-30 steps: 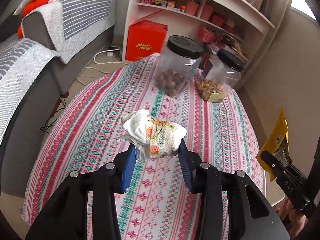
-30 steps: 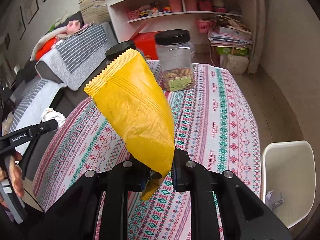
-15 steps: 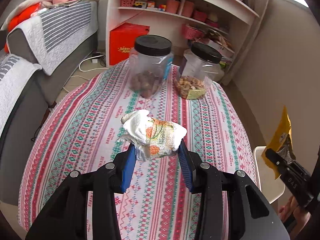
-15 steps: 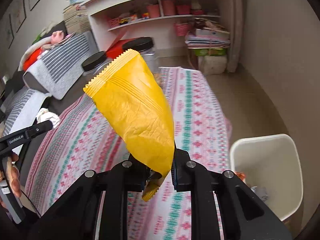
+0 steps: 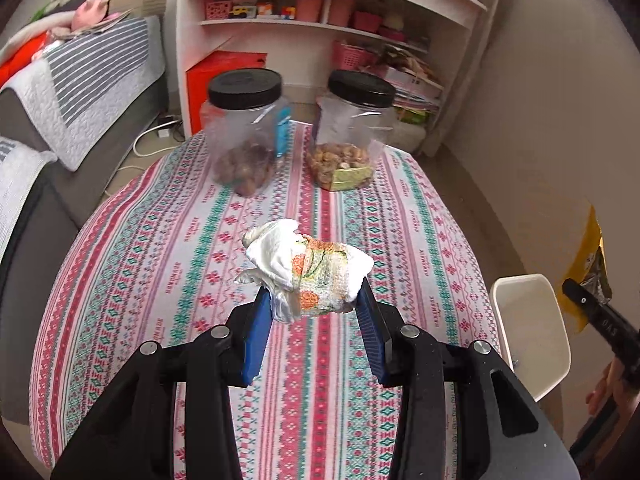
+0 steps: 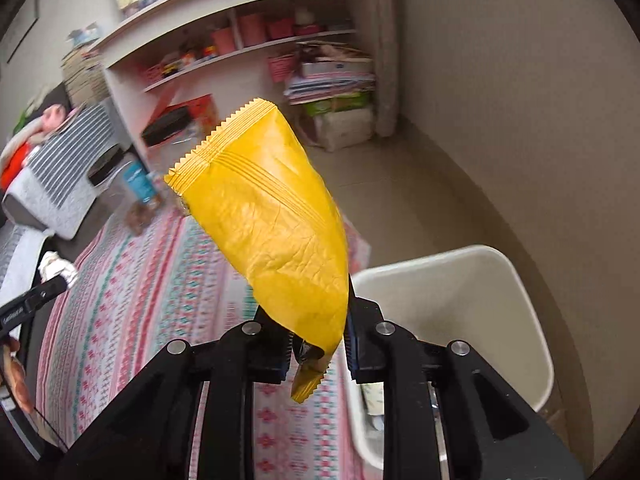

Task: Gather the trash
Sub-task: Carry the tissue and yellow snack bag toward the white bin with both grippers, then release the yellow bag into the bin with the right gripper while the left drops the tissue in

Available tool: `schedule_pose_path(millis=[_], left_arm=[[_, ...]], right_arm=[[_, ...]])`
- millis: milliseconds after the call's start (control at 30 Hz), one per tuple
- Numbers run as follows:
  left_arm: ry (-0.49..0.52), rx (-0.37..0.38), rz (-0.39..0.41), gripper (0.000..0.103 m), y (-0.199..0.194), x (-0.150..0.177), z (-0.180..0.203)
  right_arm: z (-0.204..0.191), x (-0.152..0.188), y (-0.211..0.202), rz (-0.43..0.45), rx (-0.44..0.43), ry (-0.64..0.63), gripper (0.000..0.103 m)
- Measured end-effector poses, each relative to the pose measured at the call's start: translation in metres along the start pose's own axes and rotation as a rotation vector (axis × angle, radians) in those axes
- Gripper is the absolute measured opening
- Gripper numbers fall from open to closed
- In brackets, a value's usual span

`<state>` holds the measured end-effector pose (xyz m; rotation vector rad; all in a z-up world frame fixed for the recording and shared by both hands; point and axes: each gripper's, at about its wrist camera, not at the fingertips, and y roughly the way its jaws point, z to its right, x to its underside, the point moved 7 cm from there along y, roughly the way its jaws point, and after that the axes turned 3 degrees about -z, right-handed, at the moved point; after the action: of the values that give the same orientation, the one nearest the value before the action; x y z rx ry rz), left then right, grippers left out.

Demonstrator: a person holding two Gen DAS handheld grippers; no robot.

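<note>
My left gripper (image 5: 314, 304) is shut on a crumpled white tissue wad (image 5: 308, 270) with an orange flower print and holds it above the patterned tablecloth (image 5: 168, 240). My right gripper (image 6: 316, 332) is shut on a yellow snack wrapper (image 6: 276, 232) that stands up between its fingers. The white trash bin (image 6: 472, 312) stands on the floor just right of the right gripper and beside the table edge. The bin (image 5: 528, 332) and the wrapper (image 5: 588, 264) also show at the right of the left wrist view. The tissue wad (image 6: 56, 268) shows at the far left of the right wrist view.
Two clear jars with black lids, one of dark nuts (image 5: 246, 132) and one of pale nuts (image 5: 352, 132), stand at the far end of the table. A white shelf unit (image 5: 332, 24) and a red box (image 5: 224, 80) are behind. A sofa with striped covers (image 5: 72, 80) lies to the left.
Both grippers have swung to the right with their loads held. The bin has come into fuller view beside the right gripper, and the jars have shifted left in the left wrist view.
</note>
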<state>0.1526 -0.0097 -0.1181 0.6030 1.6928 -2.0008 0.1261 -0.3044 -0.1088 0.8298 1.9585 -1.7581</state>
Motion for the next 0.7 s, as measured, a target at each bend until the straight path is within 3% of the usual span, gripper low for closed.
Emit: schedule_pose_path(millis=[167,267,333,400,567,700], left_arm=[[0.035,0.017,-0.004,0.041,0.003,0.001,0.022],[0.065,0.030,-0.017,0.041,0.008,0.003,0.038],[0.078,0.036,-0.023,0.041,0.010,0.006,0.049],[0.088,0.054,-0.037,0.041,0.013,0.009,0.061],[0.143,0.096,-0.051,0.041,0.015,0.018,0.100],[0.184,0.130,-0.050,0.041,0.013,0.023,0.136]], right_arm=[[0.040,0.003,-0.002,-0.012,0.072,0.069,0.026],[0.062,0.008,-0.005,-0.022,0.112,0.117,0.051],[0.076,0.010,-0.008,-0.021,0.131,0.151,0.061],[0.090,0.012,-0.015,-0.005,0.154,0.187,0.082],[0.120,0.008,-0.039,0.062,0.143,0.287,0.094],[0.140,0.000,-0.058,0.122,0.125,0.366,0.096]])
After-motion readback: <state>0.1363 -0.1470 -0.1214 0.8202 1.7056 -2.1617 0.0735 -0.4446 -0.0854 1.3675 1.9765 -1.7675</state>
